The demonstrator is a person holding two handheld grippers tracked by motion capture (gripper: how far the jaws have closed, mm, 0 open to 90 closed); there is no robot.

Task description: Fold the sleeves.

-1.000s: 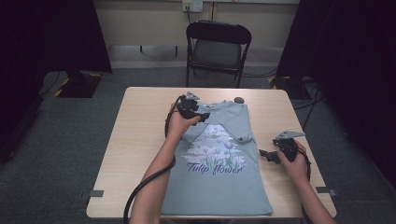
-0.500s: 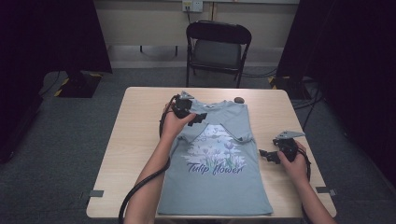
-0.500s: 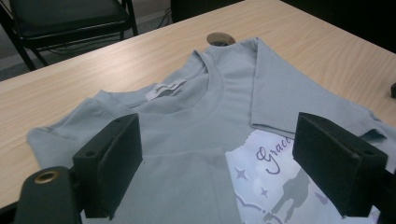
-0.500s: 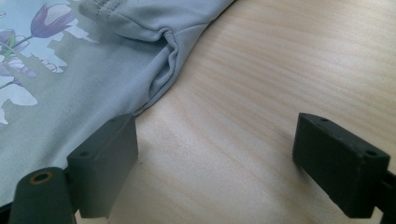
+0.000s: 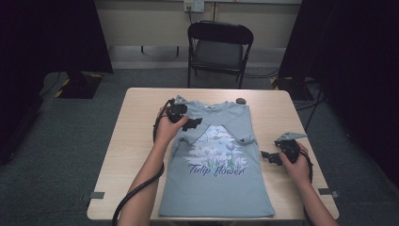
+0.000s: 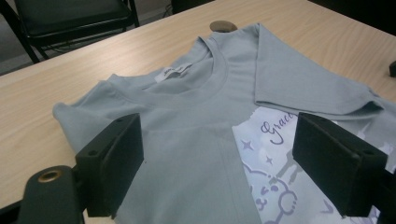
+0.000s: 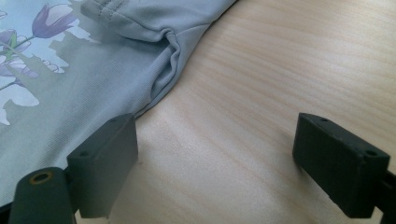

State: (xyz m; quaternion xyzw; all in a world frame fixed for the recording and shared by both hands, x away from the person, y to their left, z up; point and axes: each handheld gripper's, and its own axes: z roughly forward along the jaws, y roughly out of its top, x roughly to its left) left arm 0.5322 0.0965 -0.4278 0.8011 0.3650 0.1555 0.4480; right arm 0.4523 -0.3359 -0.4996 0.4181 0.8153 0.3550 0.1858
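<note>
A grey-blue T-shirt (image 5: 214, 181) printed "Tulip flower" lies flat, front up, on the wooden table (image 5: 134, 155), both sleeves folded inward. My left gripper (image 5: 192, 124) hovers over its upper left part, near the shoulder. In the left gripper view the left gripper (image 6: 217, 168) is open, its jaws having just been opening, with nothing pinched; the T-shirt (image 6: 196, 112) lies below. My right gripper (image 5: 267, 157) rests by the shirt's right edge. In the right gripper view the right gripper (image 7: 215, 163) stands open over bare table (image 7: 280, 70) beside the T-shirt's hem (image 7: 70, 93).
A small dark round object (image 5: 241, 100) sits on the table just beyond the collar. A black folding chair (image 5: 220, 44) stands behind the far edge. The left gripper's cable (image 5: 136, 193) hangs off the near edge. Bare wood flanks the shirt.
My left hand has slid leftward off the shirt's upper middle toward its left shoulder, and its jaws have spread. The right hand has stayed put.
</note>
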